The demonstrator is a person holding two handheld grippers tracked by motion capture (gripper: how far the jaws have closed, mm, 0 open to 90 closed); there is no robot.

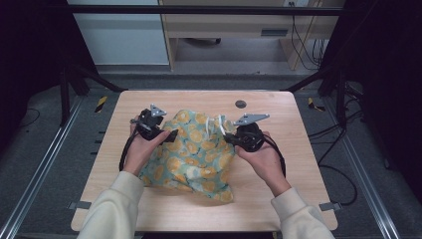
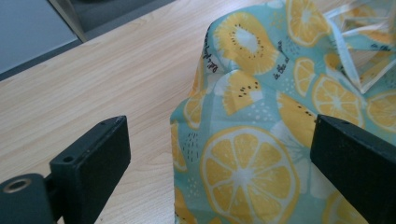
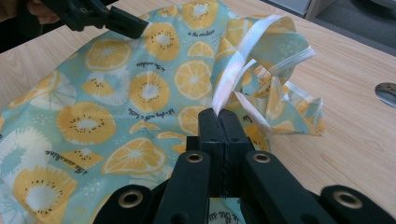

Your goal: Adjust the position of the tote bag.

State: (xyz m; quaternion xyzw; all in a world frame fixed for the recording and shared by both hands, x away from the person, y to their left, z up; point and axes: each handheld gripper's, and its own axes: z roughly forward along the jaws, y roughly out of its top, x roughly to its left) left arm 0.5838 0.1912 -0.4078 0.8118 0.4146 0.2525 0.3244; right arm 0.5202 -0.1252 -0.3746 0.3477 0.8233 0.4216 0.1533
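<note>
A teal cloth drawstring bag [image 1: 194, 159] printed with orange and kiwi slices lies crumpled in the middle of the wooden table [image 1: 149, 204]. My right gripper [image 3: 218, 114] is shut on the bag's white drawstring [image 3: 243, 51], which loops up from the gathered mouth. In the high view the right gripper [image 1: 227, 138] sits at the bag's right side, by the mouth. My left gripper [image 2: 219, 126] stands wide open at the bag's left upper edge; the cloth [image 2: 252, 163] lies between its jaws and is not pinched. In the high view the left gripper [image 1: 166, 132] rests over that edge.
A round dark grommet [image 1: 240, 104] is set in the table beyond the bag. Bare wood surrounds the bag on all sides. Black frame posts and cables stand off the table at both sides. A person's cream sleeves come in from the near edge.
</note>
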